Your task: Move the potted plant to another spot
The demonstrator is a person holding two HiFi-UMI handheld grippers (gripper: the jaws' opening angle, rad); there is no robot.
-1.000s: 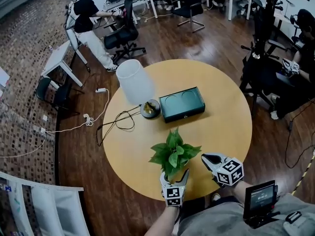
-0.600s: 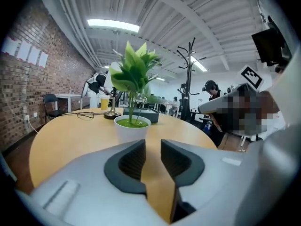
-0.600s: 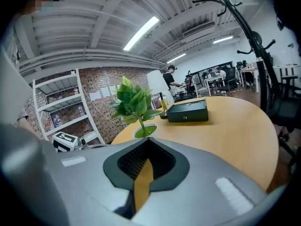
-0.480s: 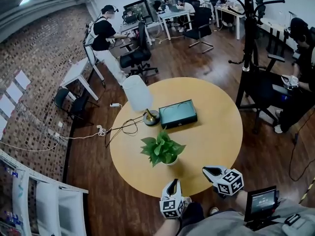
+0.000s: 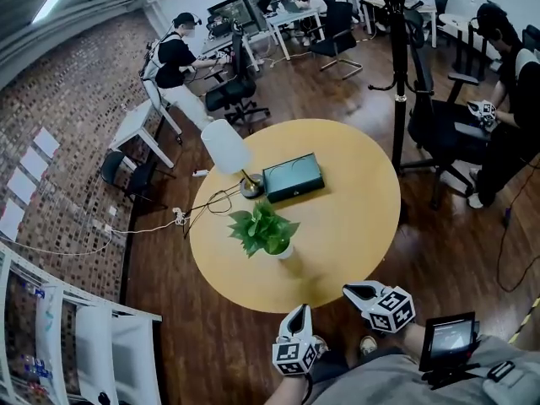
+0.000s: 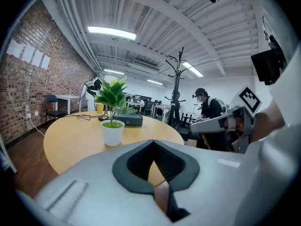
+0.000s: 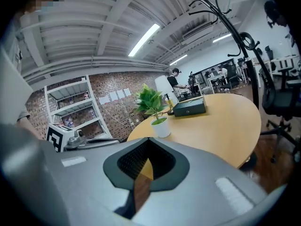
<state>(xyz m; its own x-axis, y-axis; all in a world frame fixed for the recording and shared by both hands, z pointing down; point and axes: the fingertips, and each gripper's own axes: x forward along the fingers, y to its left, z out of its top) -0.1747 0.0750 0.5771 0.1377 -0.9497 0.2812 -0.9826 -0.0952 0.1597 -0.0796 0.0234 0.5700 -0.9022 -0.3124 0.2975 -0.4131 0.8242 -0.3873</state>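
Potted plant (image 5: 265, 233): upright on round table (image 5: 354, 226), released. Left gripper (image 5: 296, 310): at the pot a second ago, now back past the near rim, jaws together, empty. Right gripper (image 5: 349, 290): alongside, likewise closed, empty

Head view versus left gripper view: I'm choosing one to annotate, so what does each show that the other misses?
Only the head view shows the whole round table and the shelf rack. Only the left gripper view shows the left gripper shut and empty, close up, and the ceiling lights. Both show the potted plant on the table, the dark box and the right gripper.
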